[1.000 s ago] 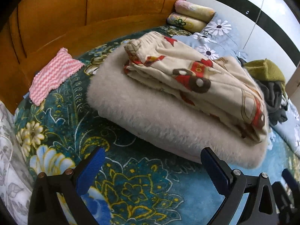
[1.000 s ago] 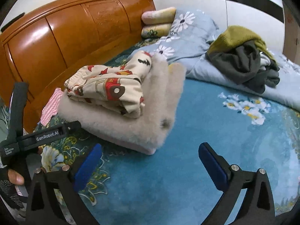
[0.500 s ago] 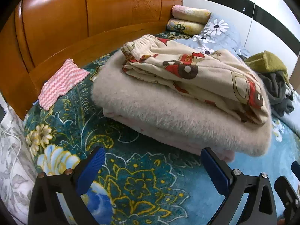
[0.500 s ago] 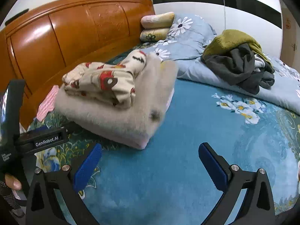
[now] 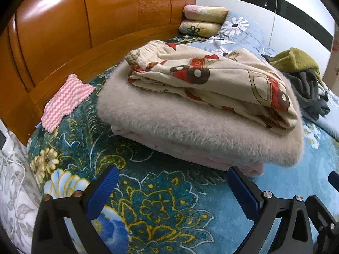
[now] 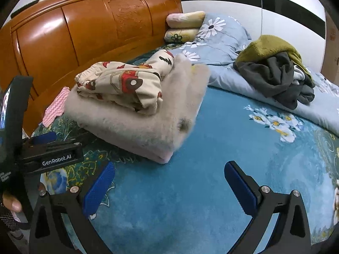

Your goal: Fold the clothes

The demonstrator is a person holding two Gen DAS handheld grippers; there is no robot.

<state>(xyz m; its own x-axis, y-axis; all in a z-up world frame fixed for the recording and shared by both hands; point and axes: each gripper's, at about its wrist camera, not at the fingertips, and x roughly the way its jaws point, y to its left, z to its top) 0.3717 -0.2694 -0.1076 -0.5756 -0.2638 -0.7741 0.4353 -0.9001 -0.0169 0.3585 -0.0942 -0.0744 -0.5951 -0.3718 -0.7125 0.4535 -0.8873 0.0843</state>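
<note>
A folded cream garment with red car prints (image 5: 211,78) (image 6: 125,84) lies on top of a folded fluffy beige garment (image 5: 190,127) (image 6: 152,122) on the blue floral bedspread (image 5: 161,203) (image 6: 203,169). My left gripper (image 5: 172,190) stands open just in front of this stack, holding nothing. My right gripper (image 6: 169,184) is open too, over bare bedspread to the right of the stack. The left gripper's body (image 6: 50,154) shows at the left of the right wrist view. An unfolded heap of olive and dark grey clothes (image 6: 277,72) (image 5: 305,78) lies further back on the right.
A wooden headboard (image 5: 84,21) (image 6: 84,31) runs behind the stack. A pink zigzag cloth (image 5: 65,101) lies by it. Two small pillows (image 6: 184,27) and a daisy-print quilt (image 6: 222,40) sit at the back. A hand (image 6: 9,203) holds the left gripper.
Both cameras have dropped lower and drawn a little closer to the stack. The folded stack itself has not moved, and both grippers stay open.
</note>
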